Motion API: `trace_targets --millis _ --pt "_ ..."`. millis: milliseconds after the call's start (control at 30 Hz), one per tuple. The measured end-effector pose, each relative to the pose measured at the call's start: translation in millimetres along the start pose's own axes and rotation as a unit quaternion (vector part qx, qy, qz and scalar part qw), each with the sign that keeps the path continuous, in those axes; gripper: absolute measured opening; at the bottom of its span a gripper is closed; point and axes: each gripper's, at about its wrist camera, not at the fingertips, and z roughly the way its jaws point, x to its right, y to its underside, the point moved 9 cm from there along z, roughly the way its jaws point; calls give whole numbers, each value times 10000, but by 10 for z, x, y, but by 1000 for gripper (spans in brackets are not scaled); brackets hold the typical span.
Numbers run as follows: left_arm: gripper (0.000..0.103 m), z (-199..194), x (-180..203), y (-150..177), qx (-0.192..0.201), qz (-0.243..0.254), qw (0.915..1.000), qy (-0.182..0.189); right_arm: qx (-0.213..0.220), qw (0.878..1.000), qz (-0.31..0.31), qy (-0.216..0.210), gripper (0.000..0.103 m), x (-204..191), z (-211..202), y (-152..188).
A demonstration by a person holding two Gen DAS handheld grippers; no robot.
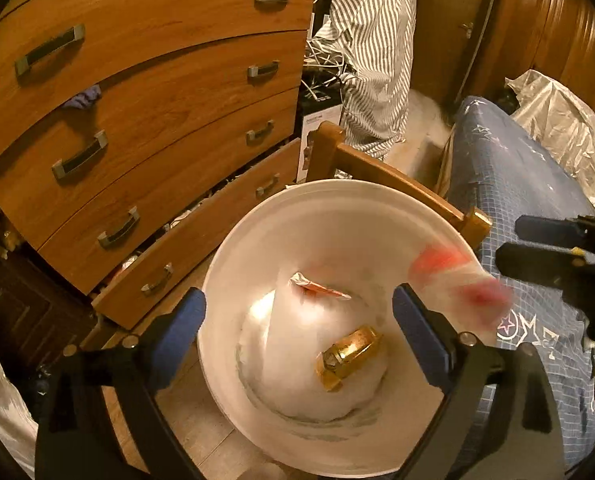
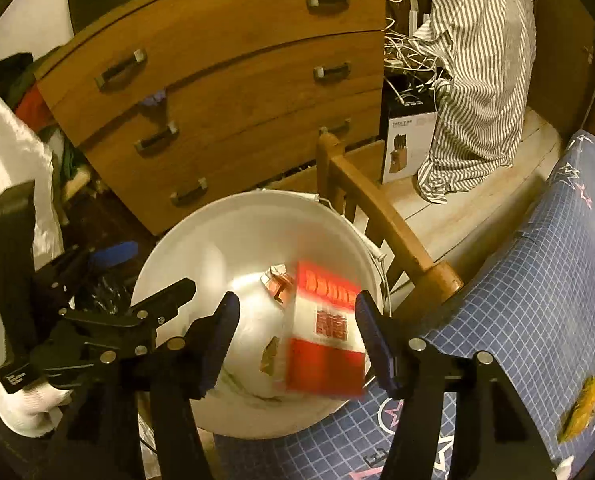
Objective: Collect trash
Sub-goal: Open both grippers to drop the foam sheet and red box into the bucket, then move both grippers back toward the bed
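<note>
The left gripper point(image 1: 299, 320) is hovering over the white bucket point(image 1: 257, 248), its blue pads spread apart with nothing between them. Inside the bucket a gold wrapper point(image 1: 351, 354) and a small torn red-and-white scrap point(image 1: 317, 286) are lying on the bottom. The right gripper point(image 2: 297, 330) is also standing wide apart above the bucket's right side, and the red-and-white packet point(image 2: 323, 340) is showing blurred between its pads, touching neither. Further right, another gold wrapper point(image 2: 585, 408) is lying on the blue star-patterned cover point(image 2: 537, 288).
</note>
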Motion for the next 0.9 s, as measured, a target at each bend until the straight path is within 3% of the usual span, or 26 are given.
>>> trace_targets --millis 300,500,600,733,900 --pt "91 -114 15 -29 130 -31 9999 33 229 9996 176 -59 62 107 -272 12" --pt "97 -305 187 -23 305 43 9993 201 646 9974 326 -60 62 197 -754 225" --pt "97 -450 422 7 543 47 9972 505 1004 9937 490 -33 62 310 -1110 551" --pt "97 -509 923 160 624 338 9934 906 1394 9871 777 135 62 568 -1530 1224" --pt "97 -362 1836 577 197 922 9844 1484 1643 9737 1433 662 62 1198 -2045 2452"
